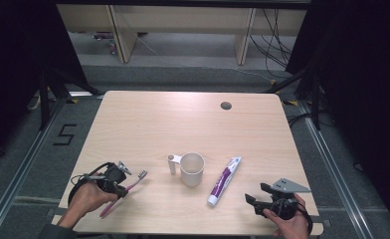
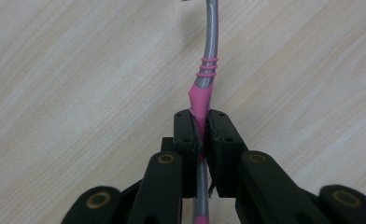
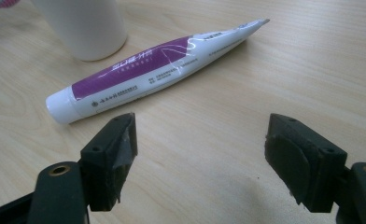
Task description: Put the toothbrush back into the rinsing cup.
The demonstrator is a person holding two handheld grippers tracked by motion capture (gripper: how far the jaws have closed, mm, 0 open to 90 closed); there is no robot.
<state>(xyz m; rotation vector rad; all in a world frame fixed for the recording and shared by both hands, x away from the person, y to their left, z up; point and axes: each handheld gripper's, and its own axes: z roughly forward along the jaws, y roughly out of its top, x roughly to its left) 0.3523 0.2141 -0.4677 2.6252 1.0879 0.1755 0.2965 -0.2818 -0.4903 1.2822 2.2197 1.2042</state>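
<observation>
A pink and grey toothbrush (image 1: 128, 188) lies low over the table's front left, bristles toward the mug. My left gripper (image 1: 117, 185) is shut on its handle; in the left gripper view the pads pinch the pink grip of the toothbrush (image 2: 208, 74) while the grey neck curves away above. A white mug (image 1: 191, 169) stands at the middle, its handle to the left. Right of it lies a purple and white toothpaste tube (image 1: 224, 180), cap toward me. My right gripper (image 1: 252, 200) is open at the front right, the toothpaste tube (image 3: 153, 65) lying just ahead of its jaws, apart from them.
A round cable hole (image 1: 226, 105) sits near the table's far edge. Black frames and dark curtains flank the table. The white mug (image 3: 80, 25) stands beyond the tube in the right gripper view.
</observation>
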